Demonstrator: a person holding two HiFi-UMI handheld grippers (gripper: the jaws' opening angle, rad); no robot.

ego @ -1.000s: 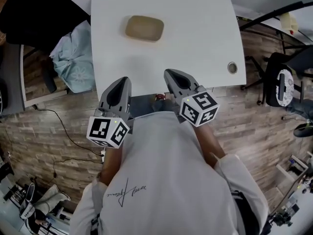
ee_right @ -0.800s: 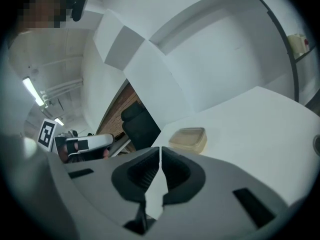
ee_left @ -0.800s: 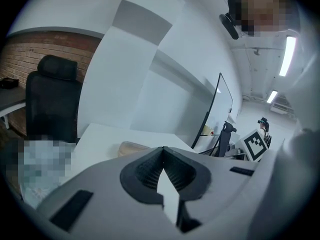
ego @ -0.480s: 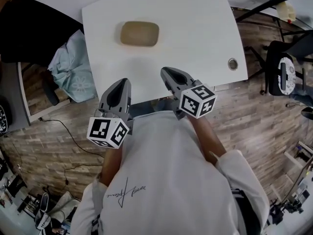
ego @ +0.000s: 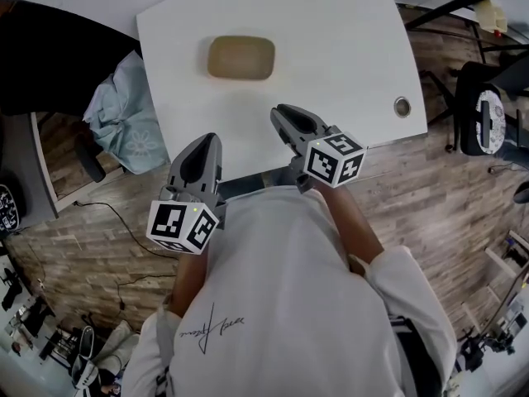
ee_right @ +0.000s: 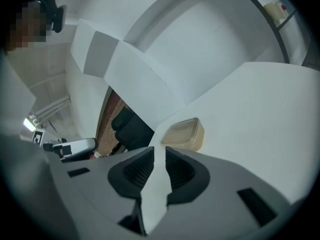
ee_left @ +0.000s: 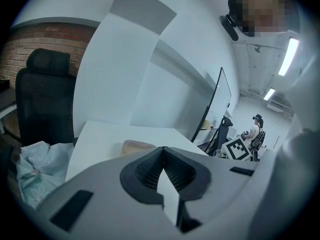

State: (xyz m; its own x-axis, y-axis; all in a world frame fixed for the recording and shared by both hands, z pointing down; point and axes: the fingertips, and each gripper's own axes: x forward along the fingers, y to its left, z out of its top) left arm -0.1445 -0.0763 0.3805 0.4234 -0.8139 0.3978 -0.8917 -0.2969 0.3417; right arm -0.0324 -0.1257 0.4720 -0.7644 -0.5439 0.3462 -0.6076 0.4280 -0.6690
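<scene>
A tan, lidded, rounded container [ego: 240,57] lies on the white table [ego: 331,23] toward its far left; it also shows in the left gripper view [ee_left: 136,146] and the right gripper view [ee_right: 184,133]. My left gripper [ego: 204,139] hangs at the table's near edge, its jaws meeting at the tips [ee_left: 162,149], nothing held. My right gripper [ego: 281,112] reaches a little over the near edge and points at the container. A narrow gap shows between its jaws [ee_right: 160,150], with nothing in it. Both are well short of the container.
A round cable hole [ego: 402,106] sits near the table's right corner. A black office chair [ego: 50,56] with a light blue cloth [ego: 124,106] stands left of the table. Another chair [ego: 488,122] stands at the right. A cable [ego: 107,222] runs over the wooden floor.
My right gripper has moved forward over the table's edge and its jaws have parted slightly. The left gripper has stayed in place, still shut.
</scene>
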